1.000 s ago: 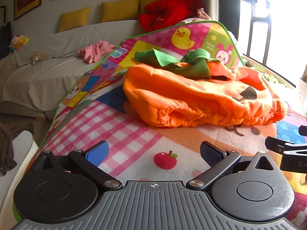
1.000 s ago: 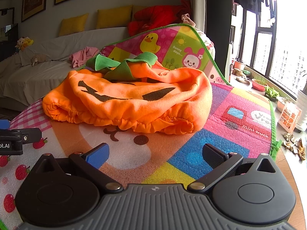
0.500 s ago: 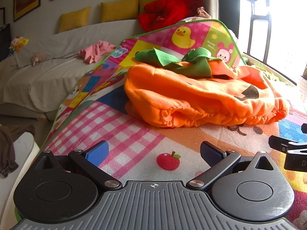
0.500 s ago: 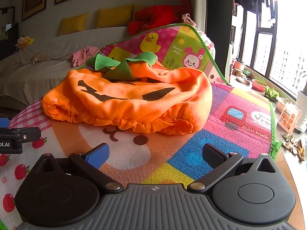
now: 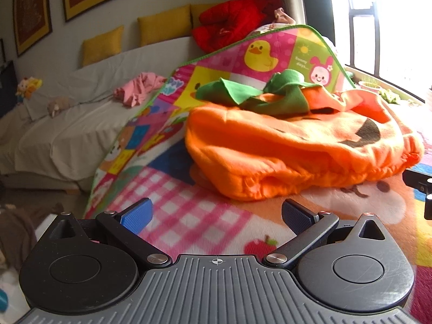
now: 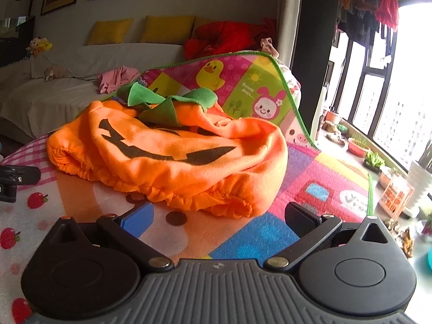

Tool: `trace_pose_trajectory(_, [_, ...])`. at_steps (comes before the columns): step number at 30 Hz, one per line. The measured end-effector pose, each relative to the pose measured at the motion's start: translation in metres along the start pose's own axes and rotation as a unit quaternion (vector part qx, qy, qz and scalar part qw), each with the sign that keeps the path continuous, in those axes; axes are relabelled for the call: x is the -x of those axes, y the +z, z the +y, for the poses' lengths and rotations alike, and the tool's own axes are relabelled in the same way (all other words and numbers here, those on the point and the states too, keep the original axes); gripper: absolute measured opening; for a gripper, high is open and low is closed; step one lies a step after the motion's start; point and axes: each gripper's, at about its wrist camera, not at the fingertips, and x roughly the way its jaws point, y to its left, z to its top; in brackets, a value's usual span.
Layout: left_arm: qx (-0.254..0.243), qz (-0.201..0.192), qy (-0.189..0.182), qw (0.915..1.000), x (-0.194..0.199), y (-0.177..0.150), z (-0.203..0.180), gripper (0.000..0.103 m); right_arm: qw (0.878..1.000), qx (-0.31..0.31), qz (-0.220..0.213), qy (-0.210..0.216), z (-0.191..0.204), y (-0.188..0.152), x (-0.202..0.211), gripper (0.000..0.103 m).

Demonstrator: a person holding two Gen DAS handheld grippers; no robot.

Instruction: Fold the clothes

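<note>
An orange pumpkin costume (image 5: 291, 148) with a black face and a green leaf collar (image 5: 259, 94) lies bunched on a colourful cartoon mat (image 5: 189, 216). It also shows in the right wrist view (image 6: 167, 159). My left gripper (image 5: 216, 213) is open and empty, just short of the costume's near left hem. My right gripper (image 6: 218, 214) is open and empty, close to the costume's near right hem. The other gripper's tip shows at the right edge of the left wrist view (image 5: 421, 186) and at the left edge of the right wrist view (image 6: 13, 178).
A white-covered sofa (image 5: 70, 124) with yellow cushions (image 5: 102, 44), a pink garment (image 5: 137, 89) and a red garment (image 5: 232, 24) stands behind. The mat's far end is propped up (image 6: 243, 81). Plant pots (image 6: 359, 145) and a window line the right.
Both grippers have moved forward toward the costume, which now looks larger and closer. Both stay open.
</note>
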Motion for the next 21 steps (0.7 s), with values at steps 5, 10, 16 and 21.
trace_pose_trajectory(5, [-0.046,0.019,0.000,0.9988,-0.037,0.015,-0.014,0.103,0.995,0.093,0.004,-0.039,0.004,0.008,-0.041,0.103])
trace_pose_trajectory(10, [-0.053,0.019,0.061,0.9965,-0.080,0.032,-0.008,0.103,0.980,0.149,-0.023,-0.133,-0.013,0.015,-0.078,0.103])
trace_pose_trajectory(16, [-0.054,0.002,0.102,0.9934,-0.079,0.056,0.021,0.103,0.979,0.128,0.003,-0.161,-0.055,0.014,-0.097,0.103])
trace_pose_trajectory(21, [-0.086,-0.033,0.102,0.9906,-0.030,0.063,0.026,0.103,0.984,0.089,-0.024,-0.152,-0.085,0.034,-0.049,0.103])
